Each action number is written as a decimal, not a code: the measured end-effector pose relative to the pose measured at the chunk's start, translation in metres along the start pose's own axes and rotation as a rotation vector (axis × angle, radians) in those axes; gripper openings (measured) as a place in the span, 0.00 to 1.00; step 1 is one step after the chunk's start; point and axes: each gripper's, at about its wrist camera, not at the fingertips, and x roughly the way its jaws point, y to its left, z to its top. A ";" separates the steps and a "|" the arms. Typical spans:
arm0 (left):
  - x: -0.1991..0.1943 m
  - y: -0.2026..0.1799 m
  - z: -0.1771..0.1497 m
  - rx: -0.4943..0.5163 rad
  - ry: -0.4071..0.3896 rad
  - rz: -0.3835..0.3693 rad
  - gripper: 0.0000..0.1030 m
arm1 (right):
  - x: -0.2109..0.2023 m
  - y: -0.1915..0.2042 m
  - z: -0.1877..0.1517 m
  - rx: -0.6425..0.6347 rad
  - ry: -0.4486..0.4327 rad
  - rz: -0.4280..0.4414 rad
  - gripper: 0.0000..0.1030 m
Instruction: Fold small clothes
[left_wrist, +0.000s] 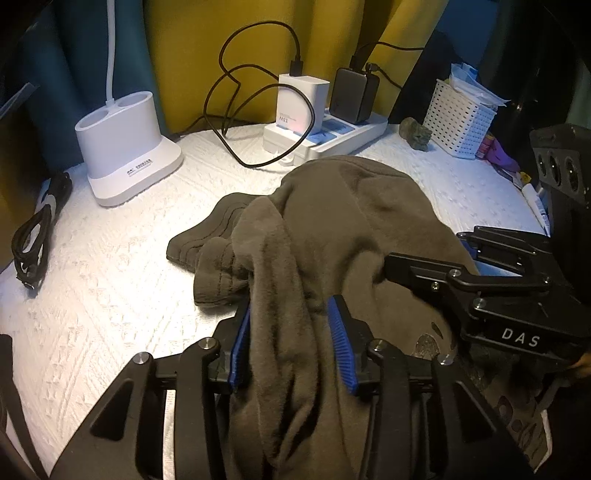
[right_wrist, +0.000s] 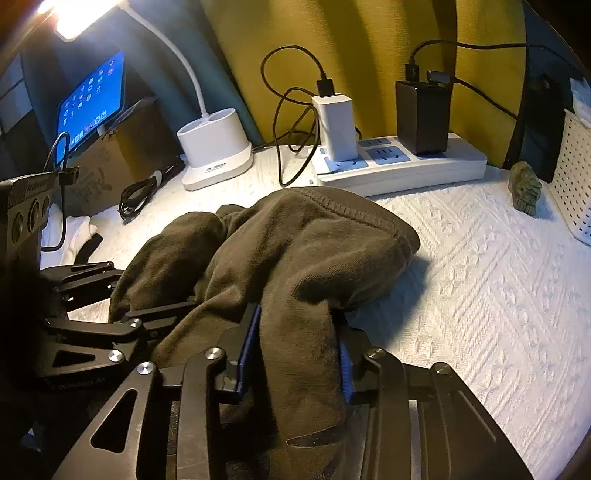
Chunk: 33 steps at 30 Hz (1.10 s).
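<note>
An olive-brown fleece garment (left_wrist: 351, 206) (right_wrist: 314, 229) lies bunched on the white textured cover (left_wrist: 110, 277), with a ribbed cuff (left_wrist: 207, 236) sticking out to the left. My left gripper (left_wrist: 290, 306) is shut on a thick fold of it, and cloth fills the gap between the blue pads (left_wrist: 341, 343). My right gripper (right_wrist: 295, 310) is shut on another fold close beside it. In the left wrist view the right gripper (left_wrist: 424, 251) reaches in from the right edge. In the right wrist view the left gripper (right_wrist: 151, 286) shows at the left, partly under the cloth.
Behind the garment stand a white lamp base (left_wrist: 125, 147), a power strip (right_wrist: 402, 166) with a white and a black charger and looping cables, a small green figure (right_wrist: 524, 192) and a white perforated basket (left_wrist: 458, 118). A coiled black cable (left_wrist: 37, 229) and a tablet (right_wrist: 92, 99) sit left.
</note>
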 end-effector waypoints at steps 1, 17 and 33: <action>0.000 0.000 0.000 -0.002 0.002 0.003 0.39 | 0.000 0.001 0.000 -0.003 0.000 0.001 0.32; -0.050 -0.019 0.001 0.004 -0.137 -0.062 0.12 | -0.047 0.028 0.000 -0.048 -0.134 -0.004 0.19; -0.185 -0.033 -0.017 0.025 -0.440 -0.118 0.12 | -0.181 0.105 -0.013 -0.156 -0.390 -0.089 0.19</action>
